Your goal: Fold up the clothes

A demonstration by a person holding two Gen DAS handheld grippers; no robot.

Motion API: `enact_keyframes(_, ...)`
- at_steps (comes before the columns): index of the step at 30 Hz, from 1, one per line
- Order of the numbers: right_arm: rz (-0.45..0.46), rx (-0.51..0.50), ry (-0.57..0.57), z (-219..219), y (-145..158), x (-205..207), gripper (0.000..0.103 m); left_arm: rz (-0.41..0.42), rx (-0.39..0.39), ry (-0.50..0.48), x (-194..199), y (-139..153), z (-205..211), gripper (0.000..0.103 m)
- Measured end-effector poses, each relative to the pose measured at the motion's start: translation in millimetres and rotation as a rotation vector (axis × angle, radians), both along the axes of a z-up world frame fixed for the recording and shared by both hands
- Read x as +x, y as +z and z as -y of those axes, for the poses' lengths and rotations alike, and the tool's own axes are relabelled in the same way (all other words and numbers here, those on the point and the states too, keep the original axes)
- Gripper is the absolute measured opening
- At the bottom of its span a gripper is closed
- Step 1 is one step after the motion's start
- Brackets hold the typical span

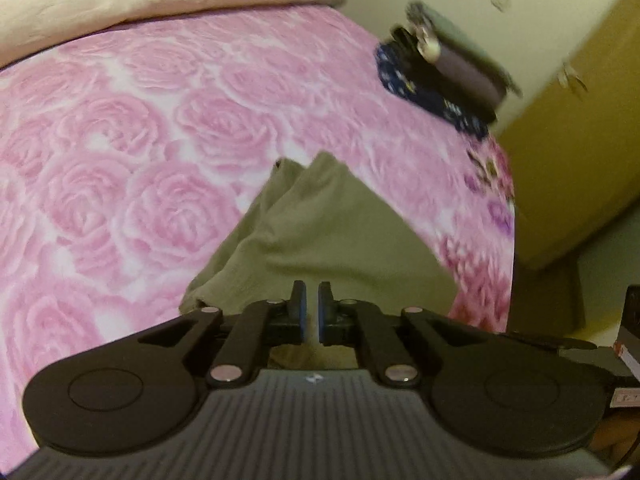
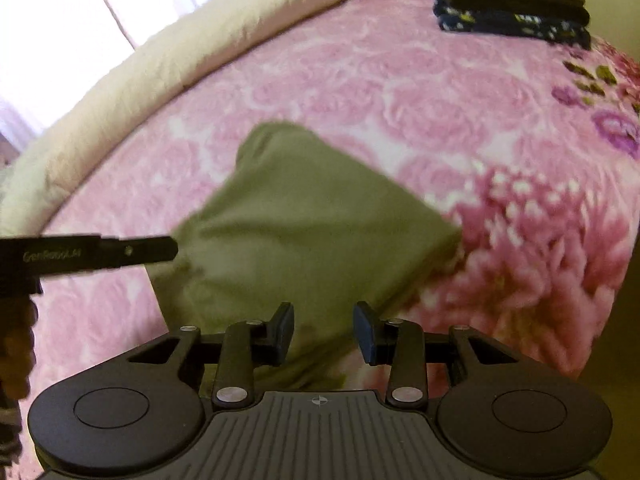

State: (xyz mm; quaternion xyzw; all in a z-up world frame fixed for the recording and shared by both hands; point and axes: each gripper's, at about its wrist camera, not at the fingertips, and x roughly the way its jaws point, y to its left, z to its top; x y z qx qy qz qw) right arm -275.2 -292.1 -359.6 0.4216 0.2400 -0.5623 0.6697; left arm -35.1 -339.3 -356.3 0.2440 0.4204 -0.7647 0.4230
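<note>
An olive green garment (image 1: pixel 320 224) lies partly folded on the pink rose-patterned bedspread (image 1: pixel 140 128). It also shows in the right wrist view (image 2: pixel 304 232). My left gripper (image 1: pixel 312 300) is over the garment's near edge with its fingers almost together, a thin gap between the pads; no cloth shows between them. In the right wrist view the left gripper (image 2: pixel 170 249) reaches in from the left and touches the garment's left edge. My right gripper (image 2: pixel 324 330) is open above the garment's near edge, holding nothing.
A stack of folded clothes (image 2: pixel 512 4) sits at the bed's far right corner, also in the left wrist view (image 1: pixel 444 76). A cream rolled duvet (image 2: pixel 168 64) runs along the far side. The bed edge drops off at the right beside a yellow cabinet (image 1: pixel 580 140).
</note>
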Motion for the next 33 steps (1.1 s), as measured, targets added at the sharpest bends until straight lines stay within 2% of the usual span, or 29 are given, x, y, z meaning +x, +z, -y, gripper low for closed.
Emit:
enact_keyframes(2, 0.031, -0.027, 0.045, 13, 7, -6, 0.038, -0.018, 0.025, 0.052, -1, -2, 1, 0.002)
enact_keyframes(3, 0.041, -0.033, 0.081, 21, 7, -6, 0.027, -0.036, 0.045, 0.077, -2, -5, 1, 0.002)
enact_keyframes(5, 0.056, -0.047, 0.18, 38, 4, -3, 0.016, -0.053, 0.079, 0.104, -5, -15, -2, 0.003)
enact_keyframes(8, 0.014, -0.078, 0.334, 60, -8, 6, 0.016, -0.008, 0.083, 0.159, -10, -32, -11, 0.002)
enact_keyframes(11, -0.037, -0.113, 0.477, 83, -20, 13, 0.015, -0.012, 0.063, 0.228, -7, -40, -16, 0.003)
enact_keyframes(12, -0.072, -0.133, 0.495, 91, -24, 10, 0.003, -0.002, 0.054, 0.243, -8, -40, -17, 0.003)
enact_keyframes(13, -0.09, -0.147, 0.499, 98, -25, 4, 0.0, 0.011, 0.047, 0.256, -9, -38, -17, 0.003)
enact_keyframes(17, -0.016, -0.122, 0.538, 125, -13, -15, 0.0, 0.026, 0.038, 0.358, -14, -23, -20, 0.002)
enact_keyframes(19, 0.027, -0.115, 0.611, 130, -5, -17, 0.0, 0.01, 0.021, 0.409, -20, -16, -22, 0.002)
enact_keyframes(21, 0.068, -0.107, 0.691, 136, -2, -14, 0.0, 0.035, 0.02, 0.42, -31, -18, -19, 0.003)
enact_keyframes(23, 0.053, -0.095, 0.796, 145, -8, -1, 0.0, 0.074, 0.023, 0.433, -41, -23, -15, 0.003)
enact_keyframes(25, -0.029, -0.128, 0.878, 155, -22, 12, 0.0, 0.096, 0.018, 0.488, -40, -36, -15, 0.003)
enact_keyframes(27, -0.035, -0.129, 0.85, 177, -34, 8, 0.0, 0.096, 0.006, 0.556, -35, -49, -15, 0.003)
enact_keyframes(29, -0.01, -0.109, 0.798, 200, -43, 0, 0.0, 0.085, -0.005, 0.595, -34, -48, -17, 0.003)
enact_keyframes(33, 0.052, -0.104, 0.683, 222, -28, -28, 0.0, 0.057, -0.026, 0.651, -34, -35, -21, 0.002)
